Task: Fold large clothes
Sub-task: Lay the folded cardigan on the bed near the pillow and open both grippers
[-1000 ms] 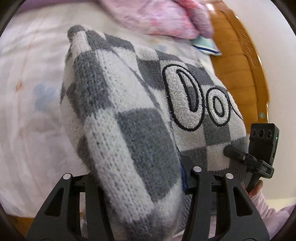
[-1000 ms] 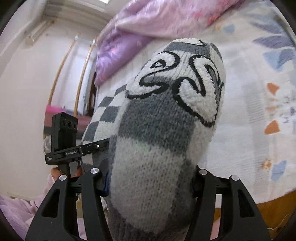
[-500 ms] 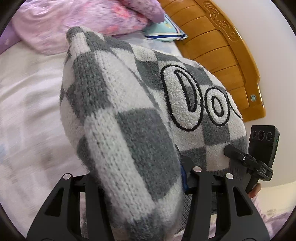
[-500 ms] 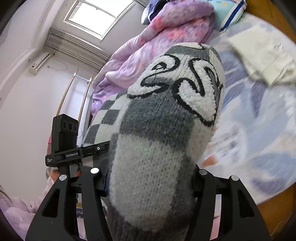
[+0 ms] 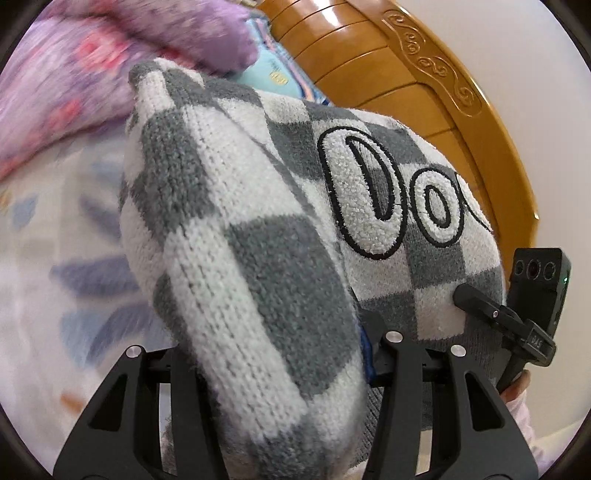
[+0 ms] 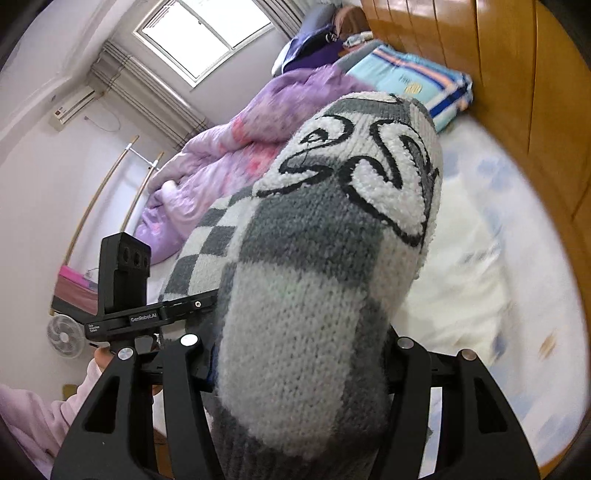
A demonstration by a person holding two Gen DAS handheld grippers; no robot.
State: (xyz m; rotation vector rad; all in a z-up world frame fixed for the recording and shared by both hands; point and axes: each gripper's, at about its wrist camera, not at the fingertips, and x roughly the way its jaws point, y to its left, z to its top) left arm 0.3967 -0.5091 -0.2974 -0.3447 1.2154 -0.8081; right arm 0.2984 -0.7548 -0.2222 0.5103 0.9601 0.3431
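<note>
Both wrist views look along a pair of black tongs clamped on the same grey-and-white checkered knit sweater (image 5: 258,258), held up in the air above a bed. No containers are in view.

In the left wrist view, the left gripper (image 5: 280,369) pinches a thick fold of the sweater between its fingers (image 5: 192,398); the knit bulges up and forward from them. White fuzzy letters outlined in black sit on the sweater's right part. To the left lies a bedsheet (image 5: 55,258) with blue leaf shapes, blurred. Above is a purple floral quilt (image 5: 92,55), and to the right a curved wooden headboard (image 5: 424,92). At far right, the right gripper (image 5: 517,317) meets the sweater's edge.

In the right wrist view, the right gripper (image 6: 295,369) likewise grips a bunched fold of the sweater (image 6: 314,277). The left gripper's camera block (image 6: 125,269) stands at left, the window (image 6: 203,33) above, a striped blue pillow (image 6: 413,85) against the wood at right.

Compared with half a second earlier, both views have swung toward the headboard, while the grip and fold look unchanged.
</note>
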